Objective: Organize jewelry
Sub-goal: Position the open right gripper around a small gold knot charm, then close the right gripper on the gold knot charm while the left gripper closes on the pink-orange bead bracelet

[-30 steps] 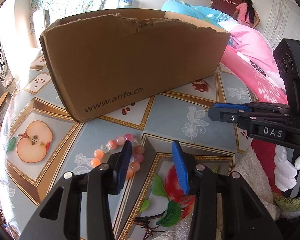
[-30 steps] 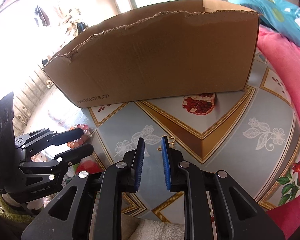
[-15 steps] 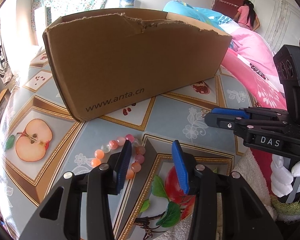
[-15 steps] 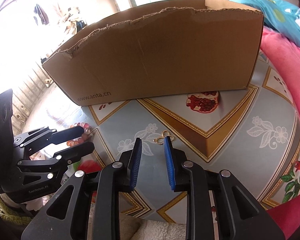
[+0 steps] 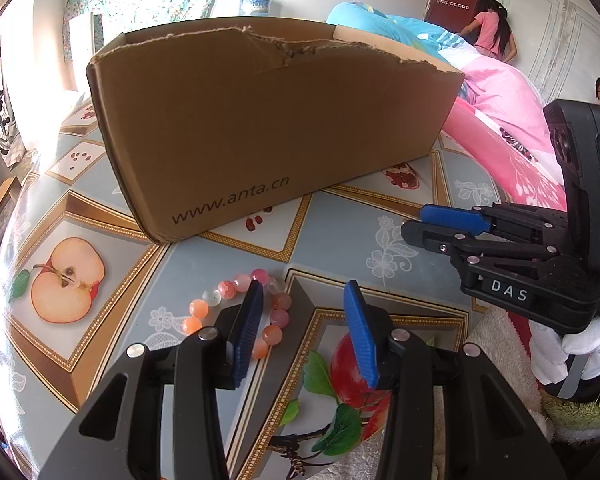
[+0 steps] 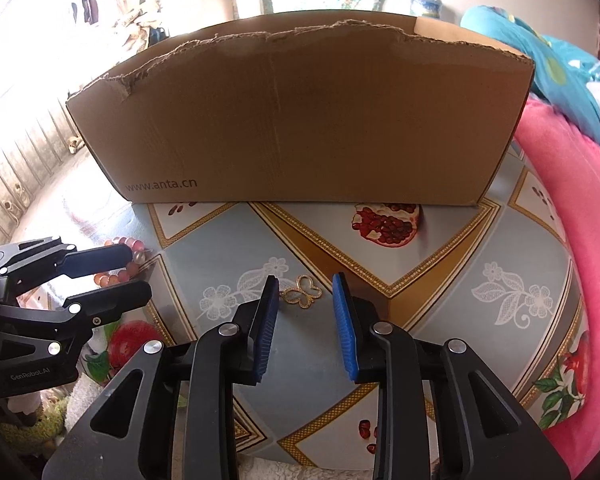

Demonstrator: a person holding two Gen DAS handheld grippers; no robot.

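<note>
Fruit-printed oilcloth [image 6: 452,292] covers the table you are working at, with a bed of pink and blue bedding beyond it. Nearest you, your right gripper [image 6: 306,322] has just been opening its jaws; they now stand partly apart with nothing between the pads. A small gold butterfly charm [image 6: 303,295] lies flat on the cloth just ahead of the fingertips, closer to the left-hand pad, untouched as far as you can see. Your left gripper [image 5: 302,330] hangs over the other piece with its jaws partly open and nothing gripped: the pink and orange bead bracelet [image 5: 236,308] lies on the cloth, its loop running under and to either side of the left-hand finger, so that one side of it sits inside the gap. Whether that finger rests on the beads you cannot tell. Farther back stands the open cardboard box [image 5: 260,120] with its torn top edge, well apart from both pieces; its inside is hidden from both cameras, so you cannot say whether anything is already in it. Judging from this, the sorting looks barely begun: both visible pieces are still out on the table. You still have to close on the charm and the bracelet, lift each, and presumably carry them over the torn rim into the box.
</note>
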